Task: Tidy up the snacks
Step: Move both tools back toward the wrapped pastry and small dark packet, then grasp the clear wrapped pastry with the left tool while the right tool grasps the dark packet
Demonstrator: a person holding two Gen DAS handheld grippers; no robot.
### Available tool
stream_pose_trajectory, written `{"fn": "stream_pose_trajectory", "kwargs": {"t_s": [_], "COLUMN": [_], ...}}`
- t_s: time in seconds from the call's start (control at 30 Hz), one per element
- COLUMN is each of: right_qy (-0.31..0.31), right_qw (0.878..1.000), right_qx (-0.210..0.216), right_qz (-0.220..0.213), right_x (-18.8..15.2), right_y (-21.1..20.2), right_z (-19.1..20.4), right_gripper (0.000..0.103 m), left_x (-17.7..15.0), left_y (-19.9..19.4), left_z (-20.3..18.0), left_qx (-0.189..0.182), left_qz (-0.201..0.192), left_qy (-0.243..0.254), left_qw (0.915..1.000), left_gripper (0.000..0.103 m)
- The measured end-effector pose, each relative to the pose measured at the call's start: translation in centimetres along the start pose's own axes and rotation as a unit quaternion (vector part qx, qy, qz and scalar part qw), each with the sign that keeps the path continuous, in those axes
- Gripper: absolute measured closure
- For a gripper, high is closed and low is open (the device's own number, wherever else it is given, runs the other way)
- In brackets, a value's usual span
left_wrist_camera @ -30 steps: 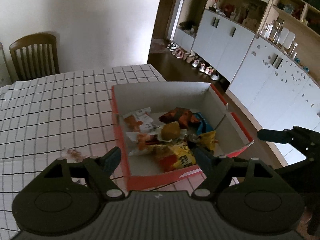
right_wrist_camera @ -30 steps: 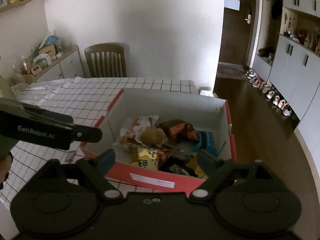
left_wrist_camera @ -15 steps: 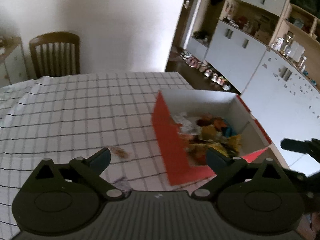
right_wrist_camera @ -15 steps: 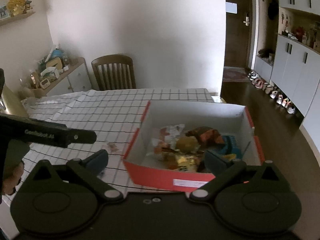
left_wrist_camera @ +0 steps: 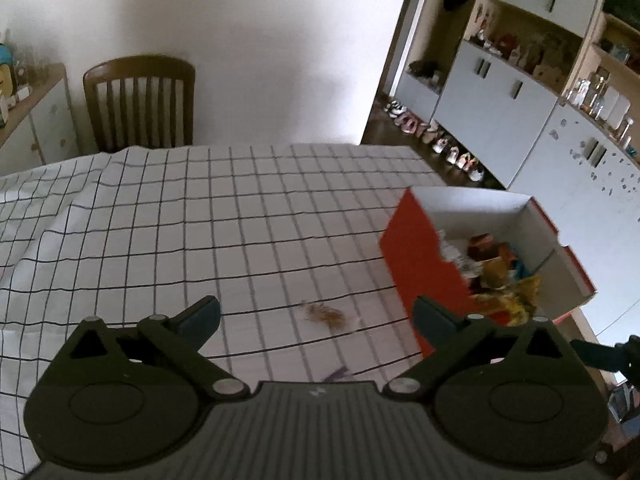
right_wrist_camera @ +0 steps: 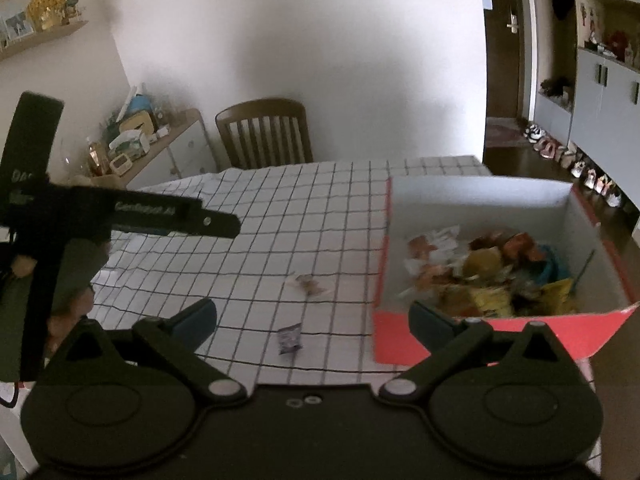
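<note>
The snacks (right_wrist_camera: pixel 488 272) lay heaped in the red box (right_wrist_camera: pixel 472 338) at the table's right edge as I swung both grippers left, the left gripper (left_wrist_camera: pixel 316 316) and right gripper (right_wrist_camera: pixel 312 316) empty with jaws just spread wide, toward two stray wrappers (right_wrist_camera: pixel 308 284).

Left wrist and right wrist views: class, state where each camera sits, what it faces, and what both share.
Left wrist: on the open left gripper, looking down over the checked tablecloth; red box at right.
Right wrist: on the open right gripper, facing the table; the left gripper and a hand show.
Shared: red box, loose snack, chair.
</note>
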State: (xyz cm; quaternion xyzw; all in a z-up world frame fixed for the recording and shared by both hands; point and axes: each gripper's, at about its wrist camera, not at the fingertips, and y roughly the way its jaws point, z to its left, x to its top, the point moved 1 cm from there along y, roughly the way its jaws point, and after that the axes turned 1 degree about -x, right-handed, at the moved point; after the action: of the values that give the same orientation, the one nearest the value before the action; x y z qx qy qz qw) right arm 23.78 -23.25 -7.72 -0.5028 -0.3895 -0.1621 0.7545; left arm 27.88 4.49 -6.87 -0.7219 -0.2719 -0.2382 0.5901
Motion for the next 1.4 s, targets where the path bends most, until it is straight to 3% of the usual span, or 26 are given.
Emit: {"fn": "stream_pose_trajectory", "kwargs": {"t_s": [0.33, 0.7, 1.03, 1.4], "right_qy": [-0.005, -0.040, -0.065, -0.066], "right_qw": [0.999, 0.996, 0.992, 0.990], "right_qx": [-0.016, -0.026, -0.025, -0.022], "right_qz": [0.034, 0.081, 0.107, 0.119], "right_x": [-1.5, -3.3, -3.7, -4.1], "right_y": [5.3, 11.2, 14.5, 16.1], "right_z": [3.0, 4.2, 4.4, 4.0], "right_gripper": [0.007, 0.025, 0.038, 0.052], "left_x": [-0.9, -1.6, -1.9, -2.4], "left_y": [5.3, 11.2, 14.8, 16.8], "left_z": [1.3, 0.9, -0.5, -1.5], "left_qx": [-0.021, -0.040, -0.062, -0.057], "left_qz": [0.048, 0.088, 0.104, 0.103], "left_qy": [0.032, 0.071, 0.110, 0.136], "left_qw": [0.9981, 0.9928, 0.9866, 0.9837], "left_gripper": [0.000, 0.000, 0.001, 0.005]}}
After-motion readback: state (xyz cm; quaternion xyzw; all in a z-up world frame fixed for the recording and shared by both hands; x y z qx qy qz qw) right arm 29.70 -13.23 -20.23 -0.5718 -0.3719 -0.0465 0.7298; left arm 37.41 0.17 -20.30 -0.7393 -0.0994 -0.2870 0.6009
